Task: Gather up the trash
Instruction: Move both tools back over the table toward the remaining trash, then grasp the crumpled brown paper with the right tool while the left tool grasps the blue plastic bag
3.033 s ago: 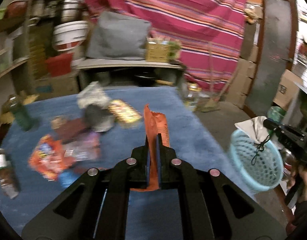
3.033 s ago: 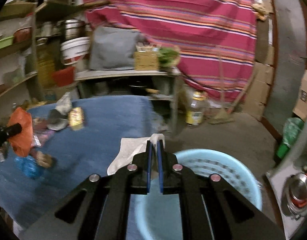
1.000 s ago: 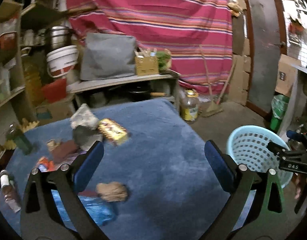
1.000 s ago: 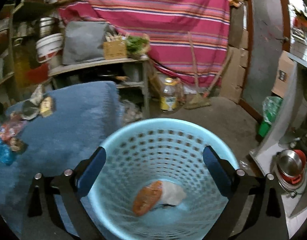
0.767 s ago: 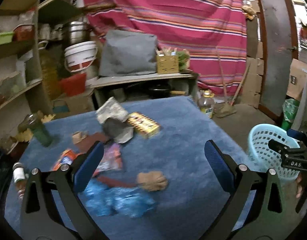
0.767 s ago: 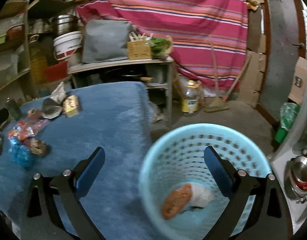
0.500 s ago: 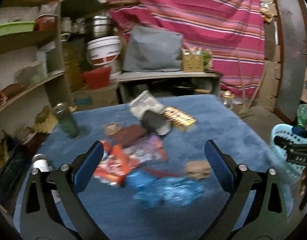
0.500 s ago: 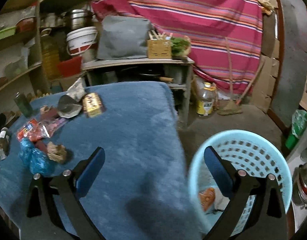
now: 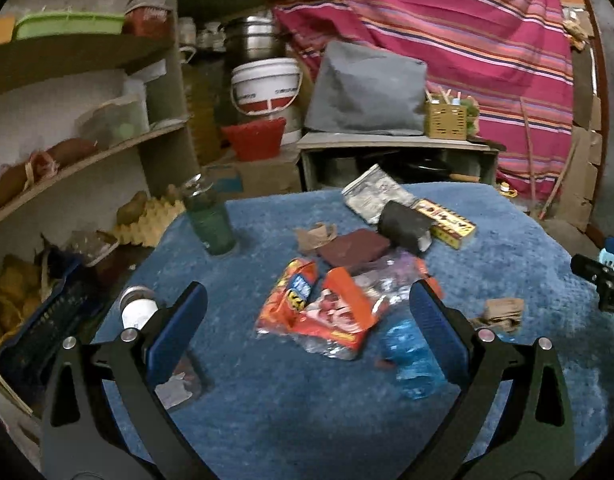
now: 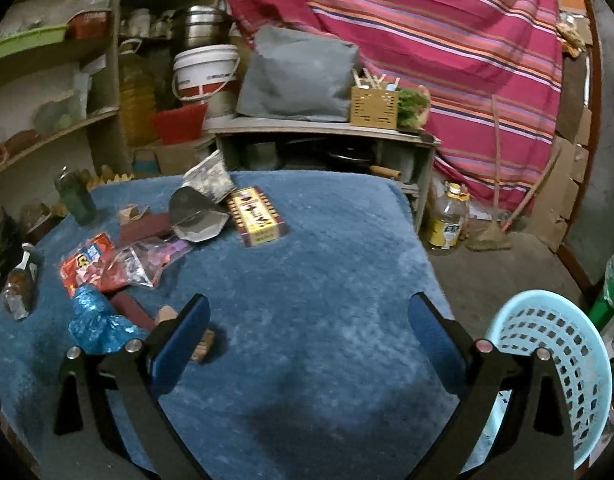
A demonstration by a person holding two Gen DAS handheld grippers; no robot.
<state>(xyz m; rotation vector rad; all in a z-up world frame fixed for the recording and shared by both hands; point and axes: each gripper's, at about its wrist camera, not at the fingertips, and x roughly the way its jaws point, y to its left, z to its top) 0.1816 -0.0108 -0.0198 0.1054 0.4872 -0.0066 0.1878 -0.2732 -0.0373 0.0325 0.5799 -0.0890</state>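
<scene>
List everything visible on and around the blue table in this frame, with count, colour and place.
table cover: 1, blue, centre
snack wrapper: 1, orange-red, table middle
crumpled bag: 1, blue, beside the wrapper
box: 1, yellow-red, far side
silver pouch: 1, far edge
green bottle: 1, left far corner
basket: 1, light blue, floor, right
left gripper: open, empty
right gripper: open, empty

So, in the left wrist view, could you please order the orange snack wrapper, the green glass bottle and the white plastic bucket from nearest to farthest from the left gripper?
From the open left gripper:
1. Orange snack wrapper, between the fingers on the blue cloth.
2. Green glass bottle, left, farther back.
3. White plastic bucket, beyond the table.
</scene>
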